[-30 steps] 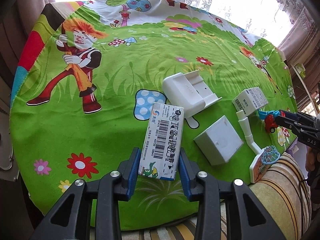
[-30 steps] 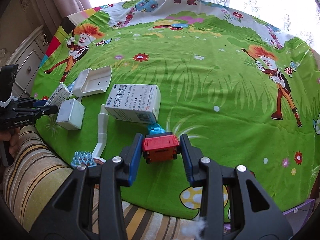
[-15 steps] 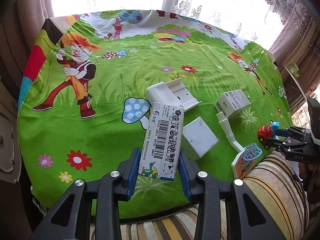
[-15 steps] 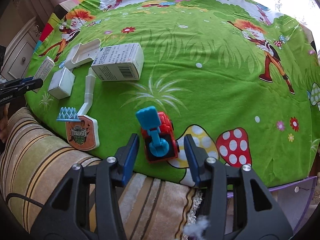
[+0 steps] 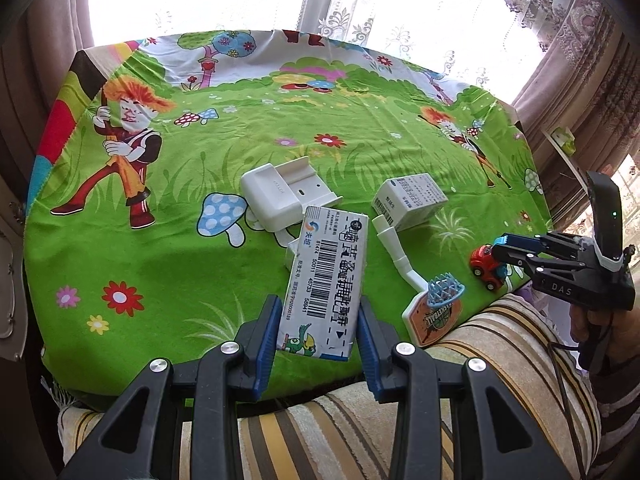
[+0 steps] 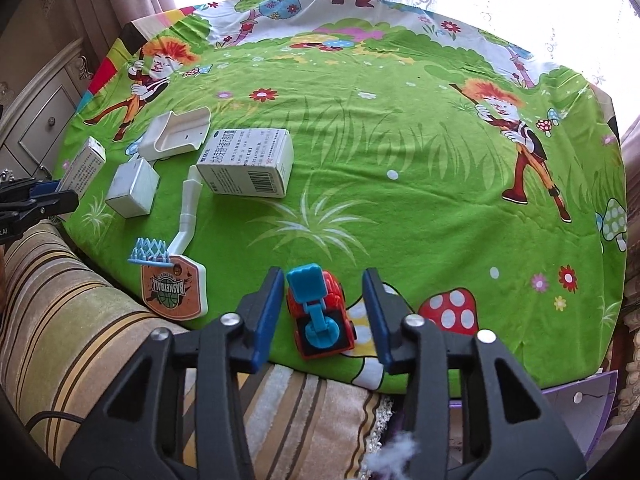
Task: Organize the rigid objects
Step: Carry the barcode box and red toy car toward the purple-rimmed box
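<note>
black gripper (image 5: 318, 330), blue-padded jaws

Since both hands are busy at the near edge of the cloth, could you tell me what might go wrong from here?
1. The red and blue toy truck sits at the cloth's near edge between the closing right gripper jaws; a nudge could roll it off.
2. The left gripper pinches only the lower end of the white barcoded carton, which might tilt or slip.

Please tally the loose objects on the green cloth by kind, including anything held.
Printed cardboard boxes: 2, one barcoded, one larger
Plain white things: 2, holder, cube
Toys: 2, red car, basketball hoop
Total: 6
</note>
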